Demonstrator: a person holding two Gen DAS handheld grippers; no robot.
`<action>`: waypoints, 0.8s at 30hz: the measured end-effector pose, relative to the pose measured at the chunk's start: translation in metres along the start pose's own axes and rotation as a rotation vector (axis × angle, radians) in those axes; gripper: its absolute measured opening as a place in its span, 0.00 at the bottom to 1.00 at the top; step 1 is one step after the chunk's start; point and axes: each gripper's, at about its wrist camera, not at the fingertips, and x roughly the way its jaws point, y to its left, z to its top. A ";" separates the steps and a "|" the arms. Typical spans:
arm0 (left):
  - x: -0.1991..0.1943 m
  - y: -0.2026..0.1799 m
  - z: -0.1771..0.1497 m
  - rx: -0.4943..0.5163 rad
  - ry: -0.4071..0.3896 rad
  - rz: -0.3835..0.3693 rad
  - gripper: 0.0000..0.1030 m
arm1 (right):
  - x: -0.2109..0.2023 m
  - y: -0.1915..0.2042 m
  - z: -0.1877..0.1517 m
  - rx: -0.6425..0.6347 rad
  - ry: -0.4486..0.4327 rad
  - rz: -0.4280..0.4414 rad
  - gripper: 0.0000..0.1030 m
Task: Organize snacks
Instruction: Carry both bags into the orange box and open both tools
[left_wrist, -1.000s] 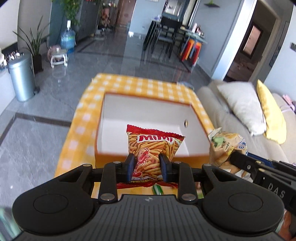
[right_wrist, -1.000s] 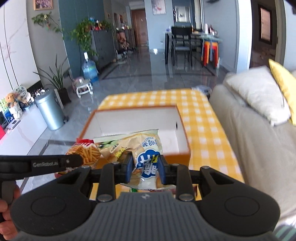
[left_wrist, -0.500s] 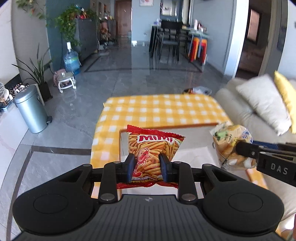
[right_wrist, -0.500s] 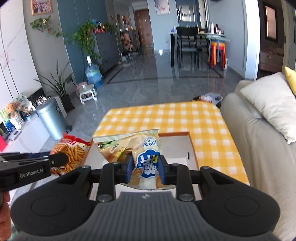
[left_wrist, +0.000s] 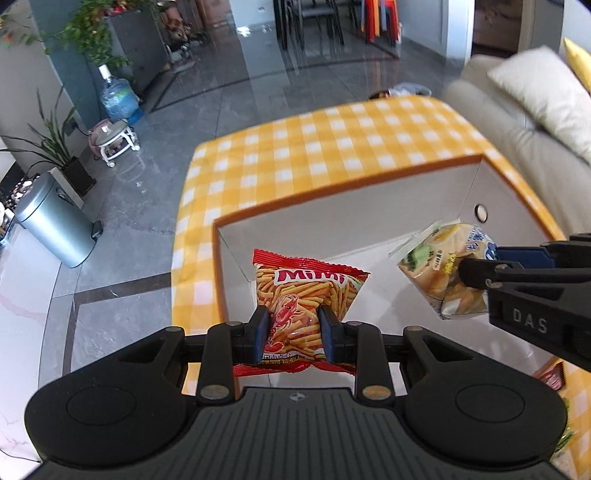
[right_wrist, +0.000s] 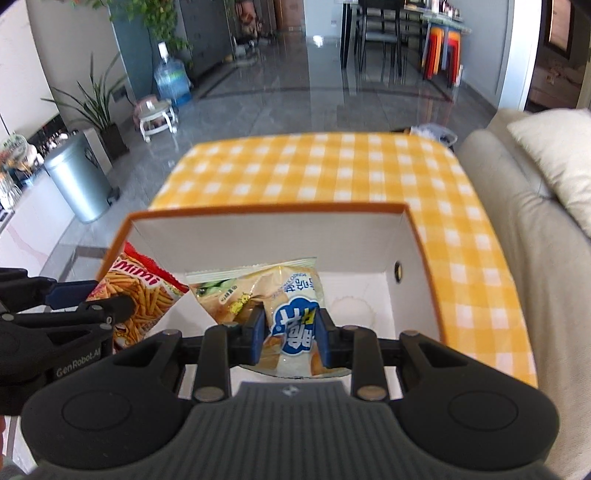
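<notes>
Left wrist view: red Mimi snack bag (left_wrist: 308, 295), orange sticks and a shrimp printed on it, crimped top edge, sits at lower centre of the frame, upright between the blue pads of the left hand-held gripper (left_wrist: 294, 332), which is clamped on the bag's lower half. Bag hangs over the near left corner of the white box with orange rim (left_wrist: 347, 184) that stands on the yellow checked worktop (left_wrist: 332, 136). At right of the frame the right hand-held gripper (left_wrist: 476, 273) comes in from the side, closed on a beige crisp packet (left_wrist: 439, 266), puffy, pale with green and blue print, above the box interior. Right wrist view: same beige packet (right_wrist: 284, 302) at centre, blue-and-white logo facing the camera, pinched tight between the right hand-held gripper's (right_wrist: 290, 332) pads, hanging inside the box opening (right_wrist: 266, 212). Red Mimi bag (right_wrist: 144, 288) at left of the frame, over the box's left wall, held by the left hand-held gripper (right_wrist: 92, 299). The two bags are just beside each other, whether touching unclear. Box floor looks white and bare where visible.
</notes>
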 end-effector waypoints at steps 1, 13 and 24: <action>0.005 0.000 0.001 0.008 0.010 0.000 0.31 | 0.007 -0.001 0.001 0.002 0.014 0.000 0.25; 0.044 -0.009 0.008 0.099 0.093 0.015 0.31 | 0.063 0.001 0.011 0.025 0.136 0.014 0.25; 0.052 -0.018 0.007 0.132 0.119 0.034 0.33 | 0.078 -0.003 0.004 0.050 0.220 0.022 0.30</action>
